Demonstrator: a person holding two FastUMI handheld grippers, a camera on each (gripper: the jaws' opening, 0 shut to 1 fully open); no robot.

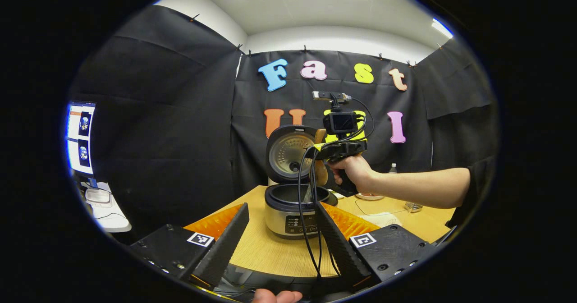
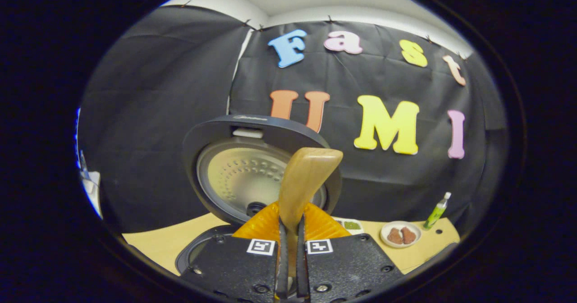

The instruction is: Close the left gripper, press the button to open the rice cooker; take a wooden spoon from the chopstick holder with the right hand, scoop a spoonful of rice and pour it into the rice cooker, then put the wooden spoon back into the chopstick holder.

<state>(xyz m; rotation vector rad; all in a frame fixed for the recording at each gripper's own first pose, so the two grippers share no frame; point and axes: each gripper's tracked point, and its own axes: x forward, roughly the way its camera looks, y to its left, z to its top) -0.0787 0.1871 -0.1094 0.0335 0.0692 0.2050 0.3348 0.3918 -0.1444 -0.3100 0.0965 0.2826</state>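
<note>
The rice cooker (image 1: pixel 292 217) stands on the wooden table with its lid (image 1: pixel 287 154) swung up and its dark inner pot exposed. My left gripper (image 1: pixel 281 205) hangs open in front of it, fingers wide apart with nothing between them. A hand holds my right gripper (image 1: pixel 325 155) over the pot, shut on the handle of the wooden spoon (image 1: pixel 321 165). In the right gripper view the right gripper (image 2: pixel 292 233) pinches the spoon (image 2: pixel 306 176), whose bowl rises before the open lid (image 2: pixel 243 176). The pot rim (image 2: pixel 198 249) shows just below. Whether rice lies in the spoon is hidden.
Cables (image 1: pixel 301 213) dangle from the right gripper across the cooker's front. A small plate with brown pieces (image 2: pixel 400 234), a green bottle (image 2: pixel 436 212) and a dish of green bits (image 2: pixel 351 225) sit at the table's far right. A monitor (image 1: pixel 81 136) stands off to the left.
</note>
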